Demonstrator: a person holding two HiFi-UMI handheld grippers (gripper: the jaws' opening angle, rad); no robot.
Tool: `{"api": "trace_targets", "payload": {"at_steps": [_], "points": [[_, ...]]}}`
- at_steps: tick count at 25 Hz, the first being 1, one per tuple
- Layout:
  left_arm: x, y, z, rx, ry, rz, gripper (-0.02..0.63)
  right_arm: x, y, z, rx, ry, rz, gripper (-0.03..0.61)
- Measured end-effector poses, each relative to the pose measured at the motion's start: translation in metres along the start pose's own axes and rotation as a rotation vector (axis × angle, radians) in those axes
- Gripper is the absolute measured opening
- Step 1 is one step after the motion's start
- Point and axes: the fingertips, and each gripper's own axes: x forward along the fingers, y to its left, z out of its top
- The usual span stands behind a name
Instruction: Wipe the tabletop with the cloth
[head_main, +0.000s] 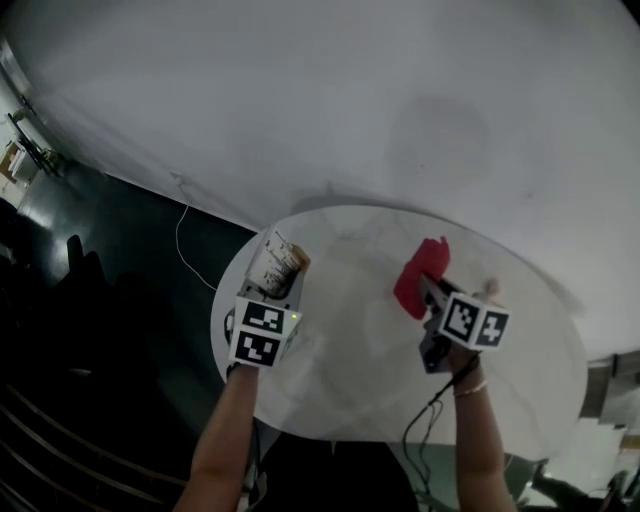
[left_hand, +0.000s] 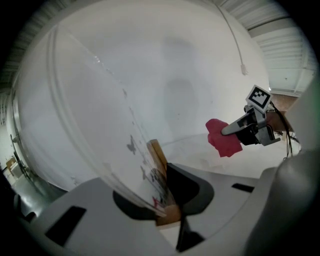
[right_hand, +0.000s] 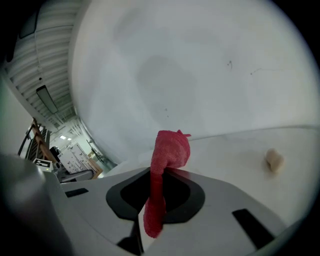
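Observation:
A red cloth (head_main: 420, 274) hangs pinched in my right gripper (head_main: 430, 291), held just above the far right part of the round white tabletop (head_main: 350, 370). In the right gripper view the cloth (right_hand: 169, 152) stands up from the shut jaws (right_hand: 157, 186) and a strip droops down. My left gripper (head_main: 272, 291) is shut on a clear plastic cup with a brown band (head_main: 276, 266) over the table's left edge. The cup (left_hand: 100, 135) fills the left gripper view, clamped in the jaws (left_hand: 168, 201), with the right gripper (left_hand: 236, 129) and the cloth (left_hand: 223, 139) beyond it.
A small beige crumb (head_main: 490, 288) (right_hand: 273, 160) lies on the table to the right of the cloth. A white wall stands behind the table. A thin cable (head_main: 184, 236) trails on the dark floor at the left. A black cord (head_main: 425, 425) hangs from my right hand.

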Motion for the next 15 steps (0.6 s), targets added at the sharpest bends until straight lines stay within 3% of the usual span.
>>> {"api": "trace_targets", "payload": {"at_steps": [10,15], "points": [[0.041,-0.017,0.009,0.034,0.009,-0.033,0.063,-0.026,0.027,0.016,0.059,-0.115,0.074,0.046],[0.064,-0.017,0.007,0.032,0.021,-0.037,0.063,-0.02,0.035,0.015,0.017,-0.117,0.086,0.046]]}}
